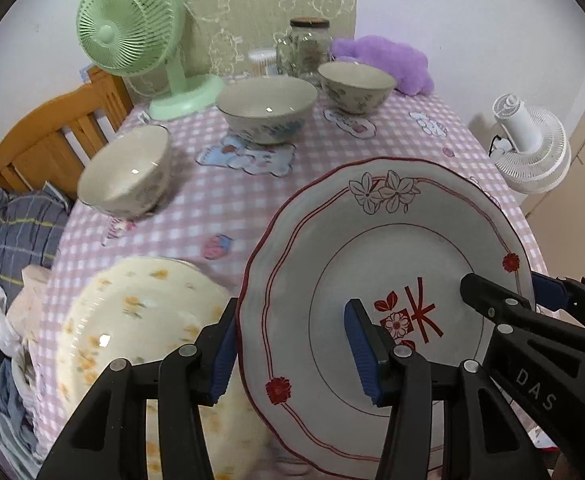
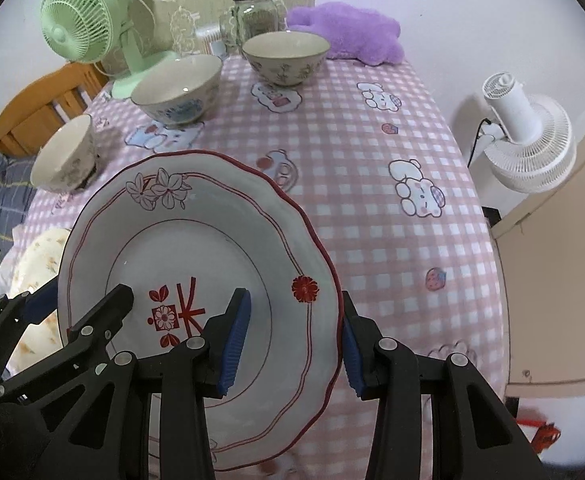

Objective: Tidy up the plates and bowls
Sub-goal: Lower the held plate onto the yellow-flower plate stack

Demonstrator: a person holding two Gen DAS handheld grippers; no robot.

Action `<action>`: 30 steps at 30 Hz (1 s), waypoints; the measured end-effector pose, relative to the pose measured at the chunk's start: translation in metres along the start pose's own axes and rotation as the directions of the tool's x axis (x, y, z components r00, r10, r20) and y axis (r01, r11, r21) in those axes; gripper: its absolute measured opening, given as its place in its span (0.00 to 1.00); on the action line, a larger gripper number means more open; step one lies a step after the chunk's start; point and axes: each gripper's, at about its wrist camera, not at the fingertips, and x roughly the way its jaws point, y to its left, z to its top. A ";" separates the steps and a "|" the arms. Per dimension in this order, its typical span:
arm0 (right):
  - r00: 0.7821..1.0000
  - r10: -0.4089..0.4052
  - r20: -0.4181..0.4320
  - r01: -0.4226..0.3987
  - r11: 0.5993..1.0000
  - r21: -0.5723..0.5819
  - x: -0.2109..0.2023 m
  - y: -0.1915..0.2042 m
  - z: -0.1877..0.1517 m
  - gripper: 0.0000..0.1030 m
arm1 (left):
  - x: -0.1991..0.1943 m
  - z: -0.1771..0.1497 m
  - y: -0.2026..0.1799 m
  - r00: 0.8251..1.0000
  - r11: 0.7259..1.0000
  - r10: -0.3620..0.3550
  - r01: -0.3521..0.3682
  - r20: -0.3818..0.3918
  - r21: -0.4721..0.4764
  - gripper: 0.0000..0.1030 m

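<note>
Both grippers have the red-rimmed plate (image 1: pixel 392 280) pinched by its rim: left gripper (image 1: pixel 292 354) on the left edge, right gripper (image 2: pixel 292 344) on the right edge. It's tilted up above the checked tablecloth (image 2: pixel 372 152), partly over a yellow-flowered plate (image 1: pixel 132 320). Three bowls (image 1: pixel 266 108) sit further back.

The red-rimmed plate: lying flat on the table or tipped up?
Tipped up. The red-rimmed plate faces both cameras, its far rim raised over the tablecloth, with each gripper's fingers straddling a side rim.
</note>
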 end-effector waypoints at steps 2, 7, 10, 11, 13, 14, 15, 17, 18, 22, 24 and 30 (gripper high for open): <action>1.000 -0.009 0.011 0.008 1.000 0.006 -0.005 0.016 -0.002 0.44 | -0.004 -0.001 0.015 1.000 1.000 -0.007 0.007 0.008 0.002 0.49; 1.000 -0.018 0.021 0.018 1.000 0.025 -0.009 0.056 -0.007 0.44 | -0.008 -0.010 0.056 1.000 1.000 -0.014 0.014 0.016 0.011 0.49; 1.000 -0.016 0.021 0.016 0.999 0.029 -0.008 0.079 -0.013 0.44 | -0.010 -0.017 0.077 1.000 1.000 -0.012 0.012 0.017 0.011 0.49; 1.000 -0.015 0.020 0.014 0.999 0.029 -0.007 0.087 -0.014 0.44 | -0.010 -0.020 0.086 1.000 1.000 -0.011 0.011 0.017 0.009 0.49; 1.000 -0.014 0.016 0.013 1.000 0.026 -0.004 0.104 -0.017 0.44 | -0.009 -0.025 0.102 1.000 1.000 -0.006 0.006 0.011 0.005 0.49; 1.000 -0.013 0.012 0.012 1.000 0.023 -0.002 0.112 -0.019 0.44 | -0.008 -0.028 0.110 1.000 1.000 -0.004 0.004 0.007 0.000 0.49; 1.000 -0.011 0.006 0.011 1.000 0.019 0.000 0.122 -0.020 0.44 | -0.007 -0.030 0.118 1.000 1.000 -0.002 0.002 0.001 -0.006 0.49; 1.000 -0.009 -0.007 0.010 1.000 0.008 0.004 0.138 -0.023 0.44 | -0.006 -0.036 0.132 1.000 1.000 0.002 -0.002 -0.011 -0.019 0.49; 1.000 -0.009 -0.011 0.009 1.000 0.003 0.006 0.144 -0.024 0.44 | -0.004 -0.038 0.137 1.000 1.000 0.002 -0.002 -0.018 -0.027 0.49; 0.999 -0.015 -0.039 0.015 1.000 -0.022 0.016 0.169 -0.029 0.44 | 0.004 -0.047 0.158 0.999 0.999 -0.001 -0.002 -0.049 -0.047 0.49; 0.999 -0.023 -0.048 0.022 0.999 -0.029 0.020 0.176 -0.031 0.44 | 0.007 -0.050 0.164 0.998 0.999 -0.004 0.001 -0.060 -0.050 0.49; 0.996 -0.039 -0.079 0.040 0.999 0.002 0.032 0.181 -0.033 0.44 | 0.013 -0.049 0.164 0.998 0.999 0.019 -0.020 -0.053 -0.030 0.49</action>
